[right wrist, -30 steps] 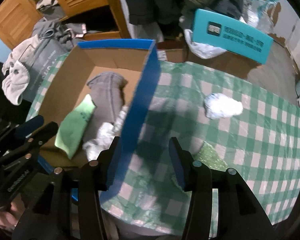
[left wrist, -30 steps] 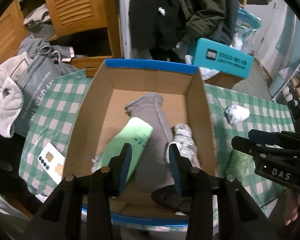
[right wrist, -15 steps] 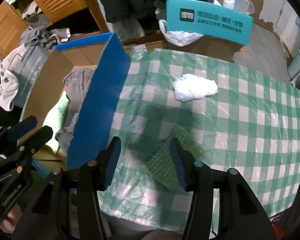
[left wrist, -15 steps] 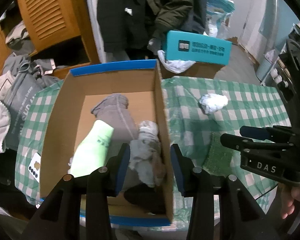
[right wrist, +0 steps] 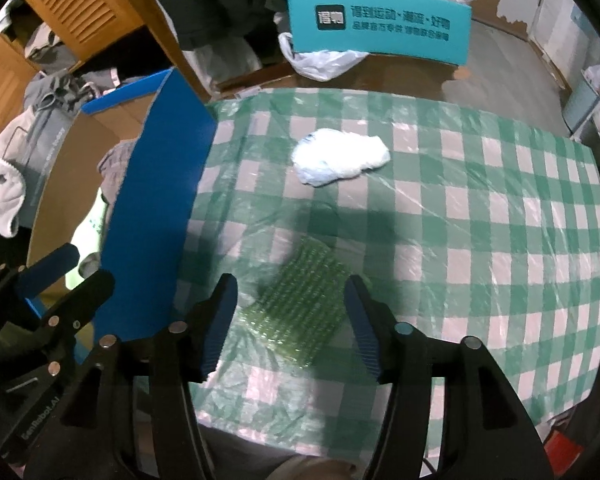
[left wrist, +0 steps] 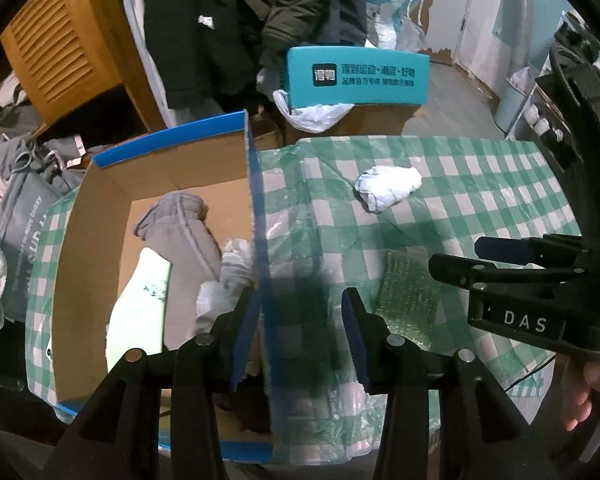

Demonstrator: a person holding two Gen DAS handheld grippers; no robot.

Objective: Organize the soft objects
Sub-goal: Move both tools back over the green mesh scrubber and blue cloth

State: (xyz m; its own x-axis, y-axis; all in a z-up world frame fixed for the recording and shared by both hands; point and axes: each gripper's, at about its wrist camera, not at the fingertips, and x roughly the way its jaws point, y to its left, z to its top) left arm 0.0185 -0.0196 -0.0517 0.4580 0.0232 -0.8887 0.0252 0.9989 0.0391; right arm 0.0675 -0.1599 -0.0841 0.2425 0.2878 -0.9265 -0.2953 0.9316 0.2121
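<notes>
From your left wrist view, you look down on a table (left wrist: 480, 184) covered with a green and white checked cloth under a shiny clear plastic film. Behind it hang dark coats (left wrist: 228, 28), and a wooden louvred door (left wrist: 56, 52) stands at the left. A teal box (left wrist: 356, 76) with printed characters sits behind the far edge of the table. On the left part of the table stands an open cardboard box (left wrist: 100, 216) with blue outside walls. Inside it lie a grey cloth (left wrist: 180, 236), a pale green packet (left wrist: 140, 312) and a crumpled white piece (left wrist: 232, 268). Your left gripper (left wrist: 296, 332) hangs over the right wall of this box; the wall passes between the fingers, its jaws are opening and the pads press on nothing. At the right you see your right gripper (left wrist: 496, 260) from the side.

From your right wrist view, the same checked cloth fills most of the picture. A white crumpled wad (right wrist: 340, 158) lies near the far edge. A green bubble-textured sheet (right wrist: 300, 312) lies flat, just below your right gripper (right wrist: 288, 324). Its jaws are opening, about half wide, above the sheet and not gripping it. The blue wall of the cardboard box (right wrist: 156, 204) rises at the left.
</notes>
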